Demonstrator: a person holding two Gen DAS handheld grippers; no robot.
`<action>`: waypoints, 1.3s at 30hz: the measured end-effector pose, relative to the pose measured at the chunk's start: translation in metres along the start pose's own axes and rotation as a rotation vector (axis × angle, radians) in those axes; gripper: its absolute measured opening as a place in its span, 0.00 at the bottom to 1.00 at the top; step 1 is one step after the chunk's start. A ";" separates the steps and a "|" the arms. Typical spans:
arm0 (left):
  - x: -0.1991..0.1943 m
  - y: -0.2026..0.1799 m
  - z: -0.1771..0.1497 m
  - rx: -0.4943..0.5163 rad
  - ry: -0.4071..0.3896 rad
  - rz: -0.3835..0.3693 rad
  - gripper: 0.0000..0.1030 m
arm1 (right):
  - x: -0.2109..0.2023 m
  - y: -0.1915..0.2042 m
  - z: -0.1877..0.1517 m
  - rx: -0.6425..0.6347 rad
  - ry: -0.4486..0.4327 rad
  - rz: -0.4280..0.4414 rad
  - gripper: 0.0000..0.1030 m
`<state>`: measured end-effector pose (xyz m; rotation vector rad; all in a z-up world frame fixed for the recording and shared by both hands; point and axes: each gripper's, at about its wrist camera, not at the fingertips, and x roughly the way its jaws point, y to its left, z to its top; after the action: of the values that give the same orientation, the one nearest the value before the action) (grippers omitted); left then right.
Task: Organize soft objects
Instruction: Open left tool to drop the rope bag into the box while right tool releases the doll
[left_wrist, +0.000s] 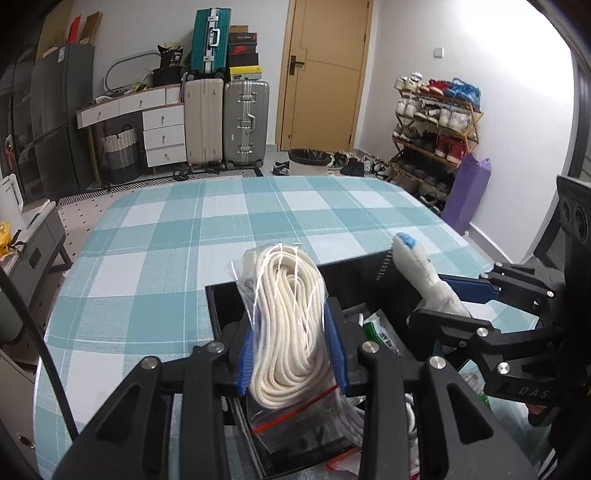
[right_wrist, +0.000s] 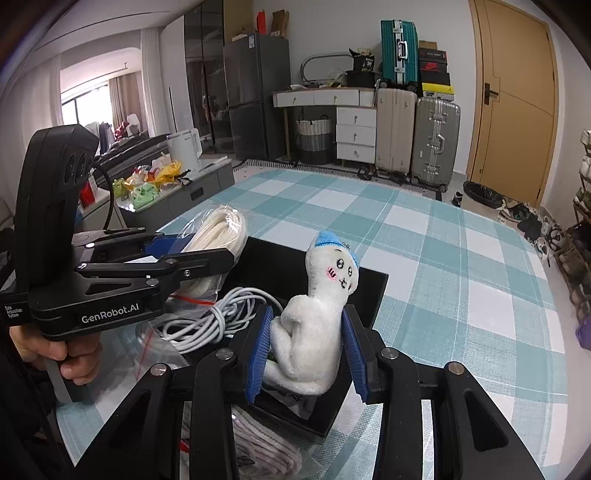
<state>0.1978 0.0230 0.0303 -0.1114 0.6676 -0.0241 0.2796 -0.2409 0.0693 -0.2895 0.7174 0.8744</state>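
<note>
Two claws are working: the left claw (left_wrist: 291, 354) is squeezing a bagged rope (left_wrist: 288, 317), the right claw (right_wrist: 306, 354) is gripping a plush doll (right_wrist: 317, 314), both over the black box (right_wrist: 369, 291) below them for sorting.

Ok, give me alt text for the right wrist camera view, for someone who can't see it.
The right tongs grip a white plush toy with a blue cap over a black box on a teal checked tablecloth. To the left, the left tongs hold a bagged coil of white rope, and a loose grey cable lies in the box.
</note>
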 end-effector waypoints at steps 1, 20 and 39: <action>0.002 -0.001 -0.001 0.002 0.005 0.001 0.31 | 0.005 0.001 -0.001 -0.012 0.018 0.004 0.37; 0.010 -0.003 -0.006 0.071 0.020 0.037 0.35 | 0.018 0.012 0.000 -0.056 0.090 0.008 0.37; -0.031 -0.011 -0.010 0.065 -0.009 0.026 1.00 | -0.035 0.005 -0.006 -0.085 -0.043 -0.100 0.94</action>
<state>0.1672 0.0126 0.0428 -0.0405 0.6585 -0.0204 0.2577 -0.2620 0.0887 -0.3781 0.6219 0.8145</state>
